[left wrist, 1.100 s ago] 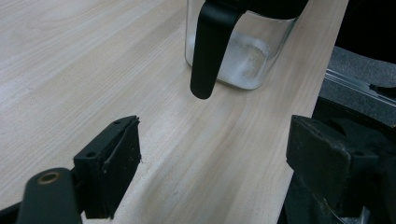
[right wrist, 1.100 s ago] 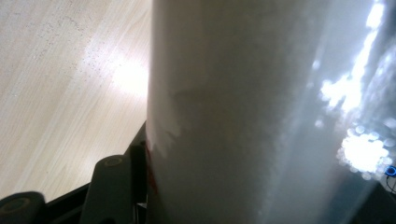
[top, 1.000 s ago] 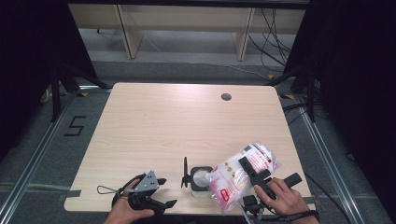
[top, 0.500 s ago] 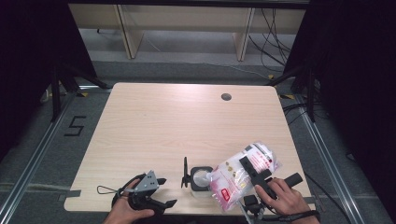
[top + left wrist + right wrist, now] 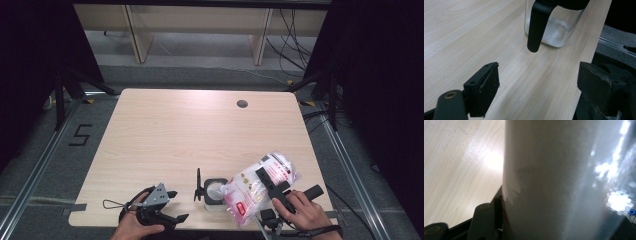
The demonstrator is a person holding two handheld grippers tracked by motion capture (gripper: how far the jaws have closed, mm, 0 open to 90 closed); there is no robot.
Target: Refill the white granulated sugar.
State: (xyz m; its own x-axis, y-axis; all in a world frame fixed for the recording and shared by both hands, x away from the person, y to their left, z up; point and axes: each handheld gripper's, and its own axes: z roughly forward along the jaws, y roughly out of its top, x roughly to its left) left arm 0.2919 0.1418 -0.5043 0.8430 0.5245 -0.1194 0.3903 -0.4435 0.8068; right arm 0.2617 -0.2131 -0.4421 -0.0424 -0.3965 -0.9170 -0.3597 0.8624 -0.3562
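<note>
Pouring stage: the plastic bag [image 5: 260,187] of white powder lies tilted in my right tool [image 5: 272,186], its jaws clamped across the bag's middle, its lower end hanging over the mouth of the glass jar [image 5: 214,192] near the counter's [image 5: 200,135] front edge. In the right gripper view the bag [image 5: 554,180] presses close against the lens, so I cannot judge the opening from there. The jar [image 5: 552,27] holds a thin layer of powder; its black lid [image 5: 198,185] stands hinged upright, and a black latch [image 5: 536,25] hangs down its side. My left tool [image 5: 162,205] rests apart at the front edge, jaws wide, holding nothing. Risks, as I judge them: the soft bag may slump and spill powder past the jar's rim; an unsteadied jar close to the edge may be nudged off; the raised lid may be struck by the bag.
</note>
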